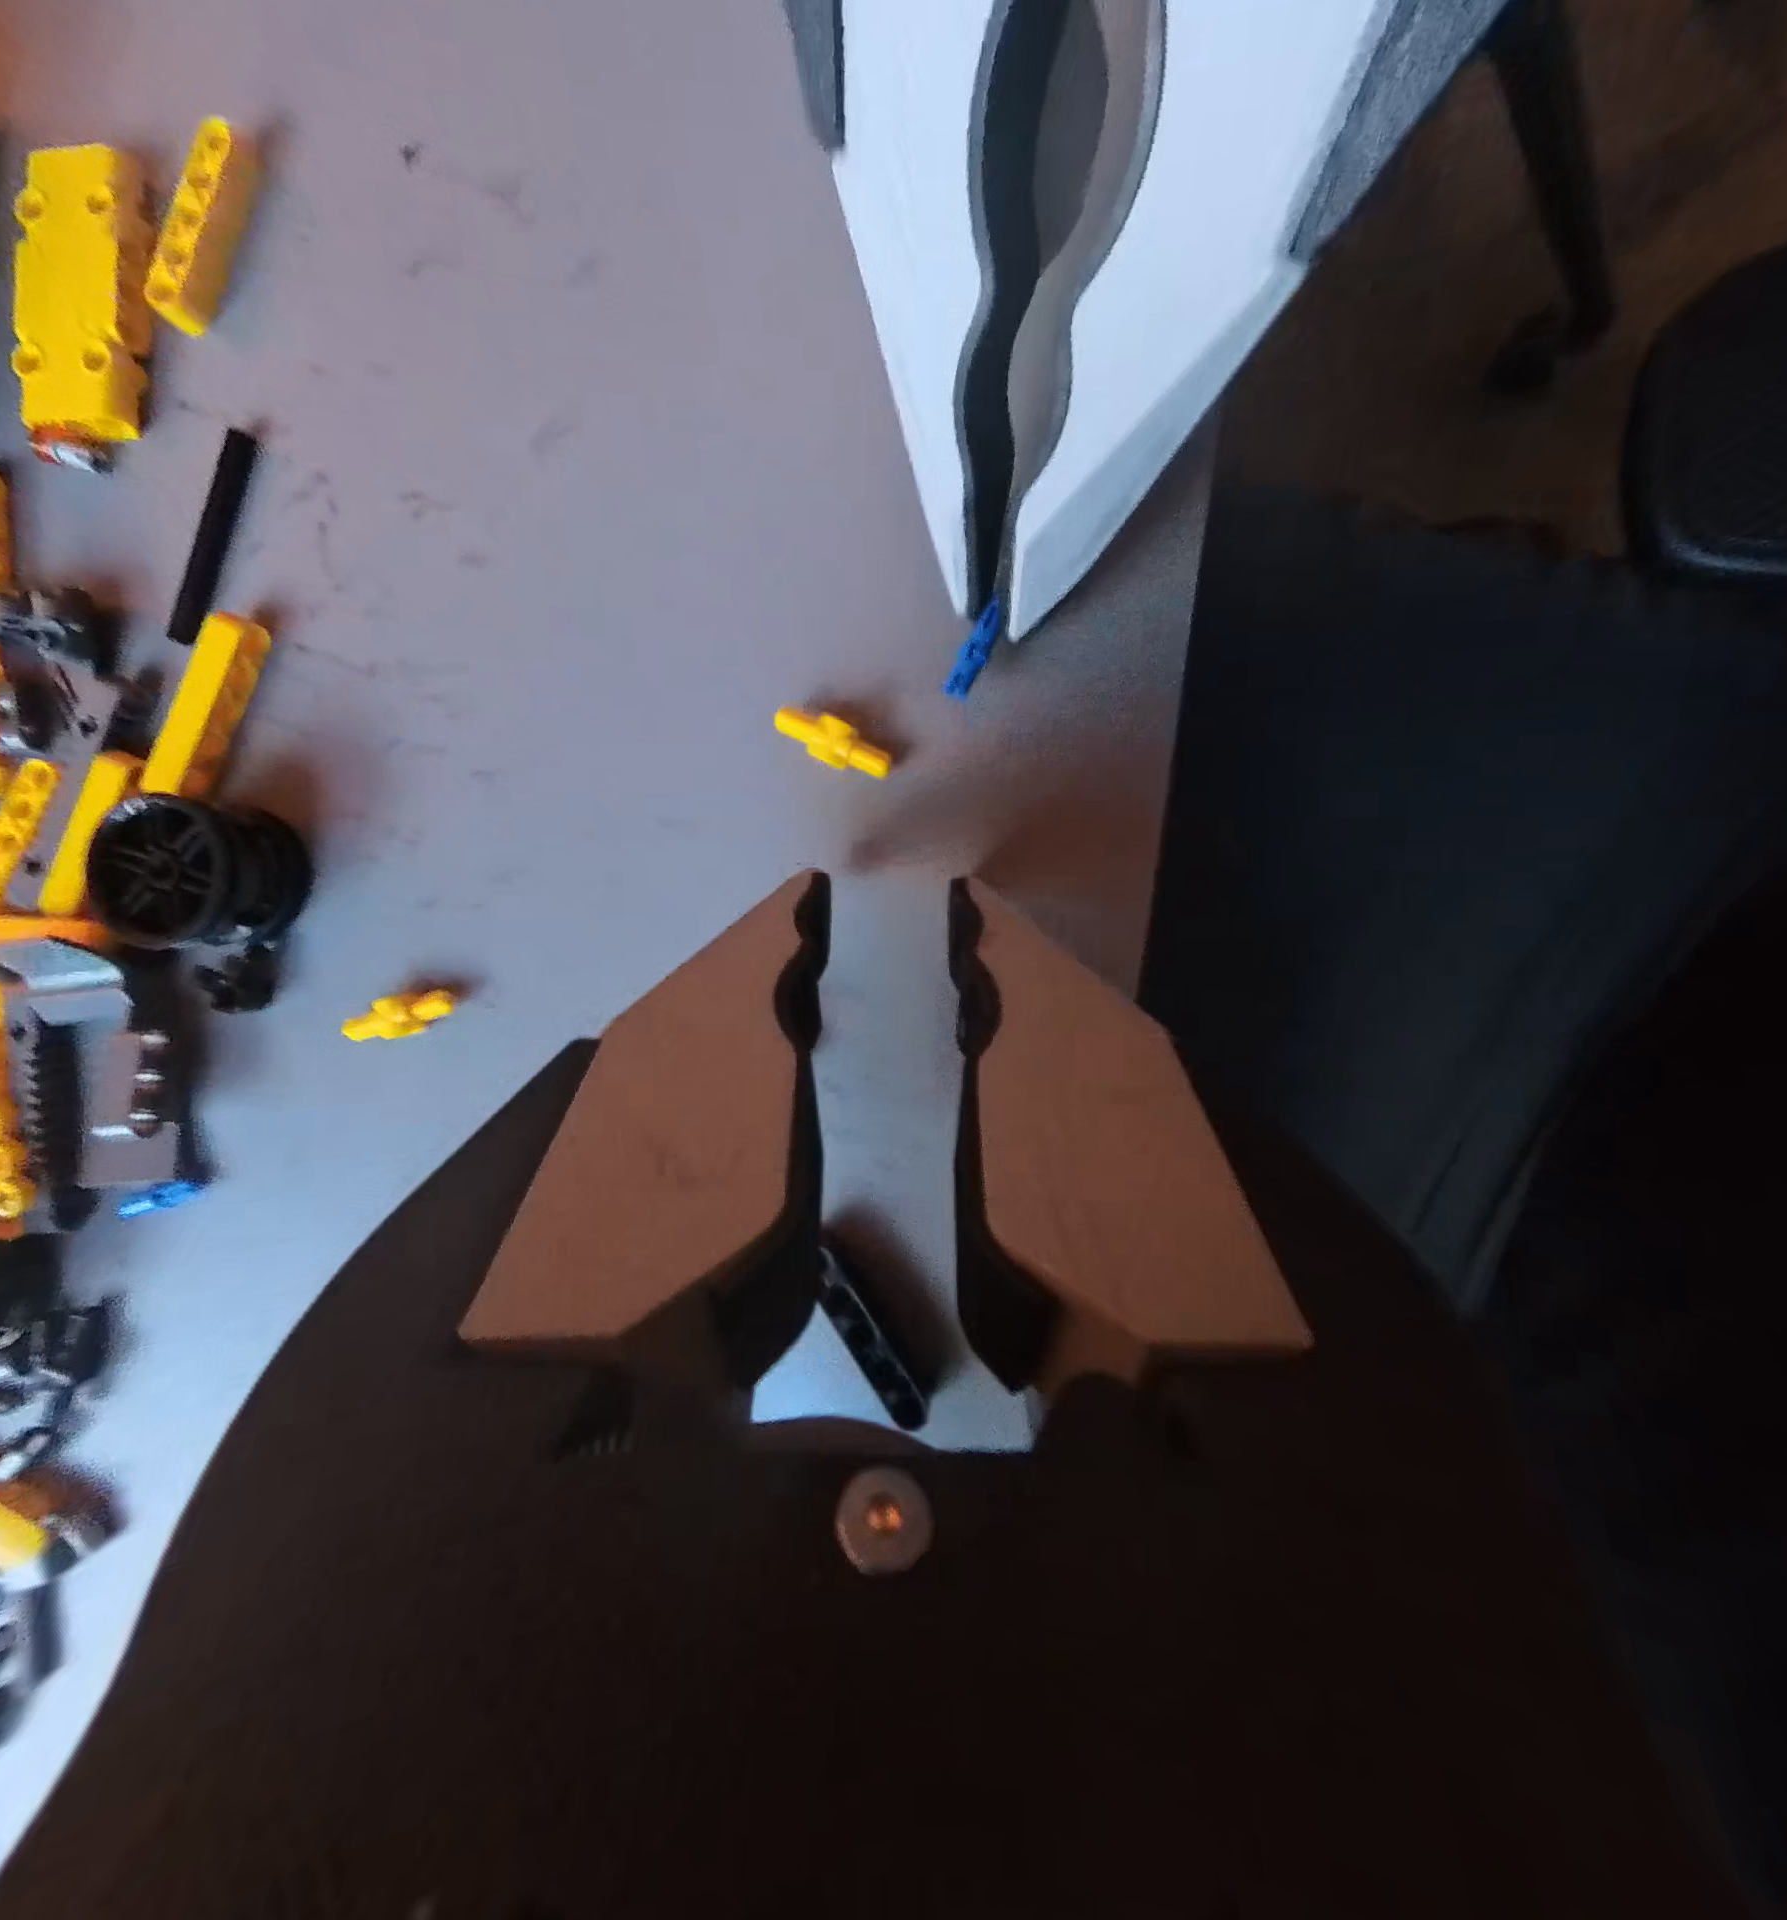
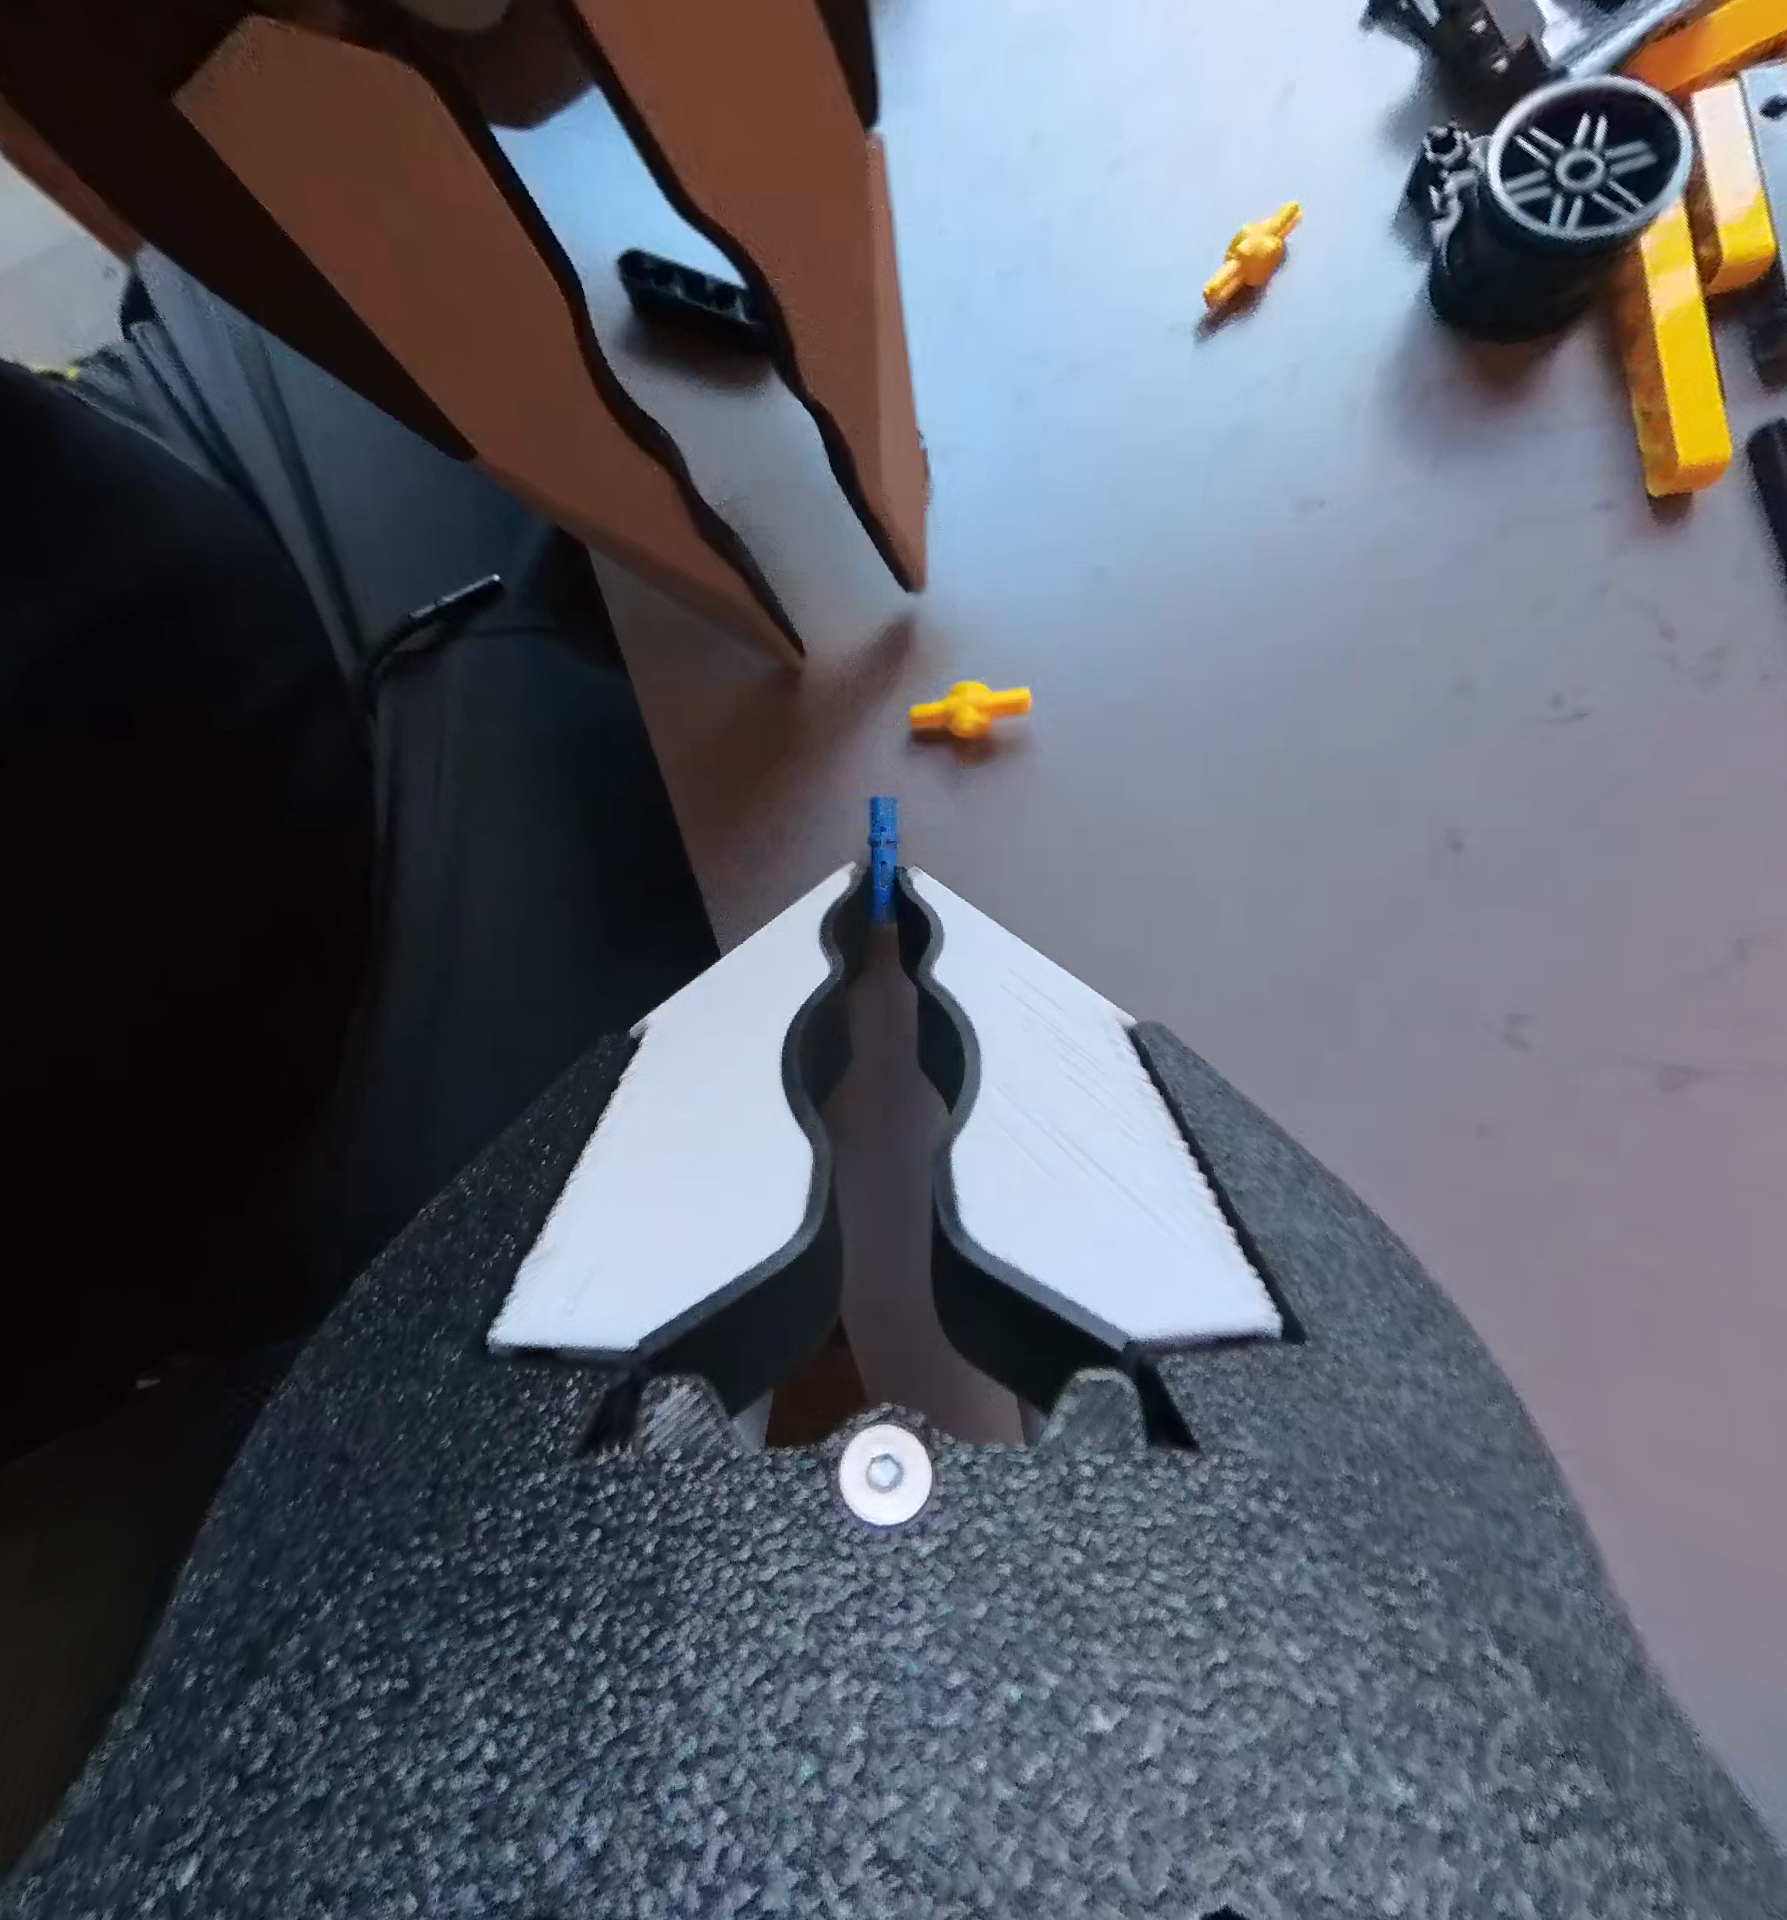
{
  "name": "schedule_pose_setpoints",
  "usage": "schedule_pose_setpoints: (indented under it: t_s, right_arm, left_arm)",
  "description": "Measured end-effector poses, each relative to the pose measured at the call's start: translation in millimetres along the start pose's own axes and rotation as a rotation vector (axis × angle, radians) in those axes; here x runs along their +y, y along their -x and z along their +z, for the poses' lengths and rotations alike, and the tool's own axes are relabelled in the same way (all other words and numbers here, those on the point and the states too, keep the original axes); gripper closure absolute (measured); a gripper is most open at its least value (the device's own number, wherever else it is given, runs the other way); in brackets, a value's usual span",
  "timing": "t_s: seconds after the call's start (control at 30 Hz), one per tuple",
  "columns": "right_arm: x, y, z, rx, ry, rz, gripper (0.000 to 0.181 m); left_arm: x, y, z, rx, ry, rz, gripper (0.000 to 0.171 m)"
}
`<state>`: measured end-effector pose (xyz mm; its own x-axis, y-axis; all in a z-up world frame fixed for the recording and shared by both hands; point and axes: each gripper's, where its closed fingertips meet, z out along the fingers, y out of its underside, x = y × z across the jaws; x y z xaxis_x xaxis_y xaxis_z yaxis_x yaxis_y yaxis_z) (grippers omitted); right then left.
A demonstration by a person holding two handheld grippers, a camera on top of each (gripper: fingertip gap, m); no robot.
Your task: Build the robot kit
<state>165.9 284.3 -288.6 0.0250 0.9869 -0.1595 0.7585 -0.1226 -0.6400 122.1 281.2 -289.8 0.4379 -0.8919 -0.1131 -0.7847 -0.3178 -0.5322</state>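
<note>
My right gripper [image 2: 884,871], with white fingers, is shut on a small blue pin [image 2: 882,854] that sticks out past its tips, low over the grey table [image 2: 1284,831]. It also shows in the left wrist view [image 1: 991,613], holding the blue pin [image 1: 975,649]. My left gripper [image 1: 889,888], with brown fingers, is open and empty, and hovers over the table near its right edge. A short black beam [image 1: 873,1340] lies beneath it. A yellow cross connector [image 1: 832,740] lies between the two grippers and shows in the right wrist view [image 2: 970,710] too.
A second yellow connector [image 1: 401,1013] lies to the left. A black wheel [image 1: 193,868], yellow beams [image 1: 78,281], a black axle [image 1: 211,535] and a partly built yellow and grey model [image 1: 27,1091] crowd the left side. The table edge [image 1: 1169,831] drops to a dark floor. The grippers' ends are close to 5 cm from one another.
</note>
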Motion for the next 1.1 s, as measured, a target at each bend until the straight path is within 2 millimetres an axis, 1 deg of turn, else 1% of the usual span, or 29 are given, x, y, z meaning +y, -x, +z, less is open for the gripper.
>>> schedule_pose_setpoints:
  t_s: [0.1, 0.17, 0.27, 0.33, 0.37, 0.43, 0.5, 0.57, 0.67, 0.73, 0.77, 0.8, 0.87, 0.9, 1.0, 1.1]
  right_arm:
    - [4, -3, -2, 0.017, -0.012, 0.044, 0.178]
    - [0, 1, -5, 0.026, -0.050, 0.055, 0.178]
    - [-13, 11, -16, 0.049, -0.160, 0.061, 0.178]
    - [-29, 24, -22, 0.016, -0.271, 0.068, 0.177]
    - [-34, 30, -22, 0.003, -0.295, 0.070, 0.177]
    - [-32, 30, -16, 0.044, -0.251, 0.076, 0.177]
    - [-31, 32, -11, 0.074, -0.202, 0.075, 0.177]
    - [-38, 34, -10, 0.089, -0.205, 0.073, 0.177]
    - [-60, 33, -13, 0.137, -0.276, 0.050, 0.177]
    - [-84, 33, -19, 0.169, -0.386, 0.024, 0.177]
    - [-97, 38, -23, 0.161, -0.452, 0.016, 0.178]
    - [-109, 43, -27, 0.140, -0.517, 0.012, 0.178]
    - [-126, 53, -30, 0.096, -0.615, 0.022, 0.177]
    - [-130, 54, -30, 0.090, -0.643, 0.036, 0.177]
    - [-137, 54, -26, 0.074, -0.668, 0.088, 0.177]
    - [-147, 56, -27, 0.047, -0.704, 0.097, 0.177]
  left_arm:
    - [3, -4, -2, 0.012, -0.036, -0.086, 0.153]
    - [-7, -16, -11, 0.044, -0.108, -0.150, 0.151]
    - [-23, -34, -29, 0.055, -0.268, -0.203, 0.147]
    - [-25, -38, -36, 0.038, -0.347, -0.191, 0.145]
    - [-23, -37, -39, 0.024, -0.371, -0.187, 0.145]
    - [-18, -41, -46, 0.061, -0.410, -0.199, 0.146]
    - [-14, -53, -54, 0.138, -0.467, -0.237, 0.147]
    - [-7, -72, -60, 0.217, -0.526, -0.261, 0.148]
    - [10, -96, -60, 0.259, -0.550, -0.235, 0.146]
    - [22, -107, -58, 0.281, -0.542, -0.212, 0.142]
    - [28, -110, -57, 0.287, -0.531, -0.195, 0.138]
    - [30, -109, -58, 0.282, -0.534, -0.200, 0.135]
    - [27, -111, -68, 0.313, -0.584, -0.211, 0.134]
    - [25, -110, -74, 0.317, -0.606, -0.213, 0.134]
    - [19, -100, -88, 0.277, -0.667, -0.209, 0.134]
    - [15, -92, -101, 0.269, -0.724, -0.208, 0.136]
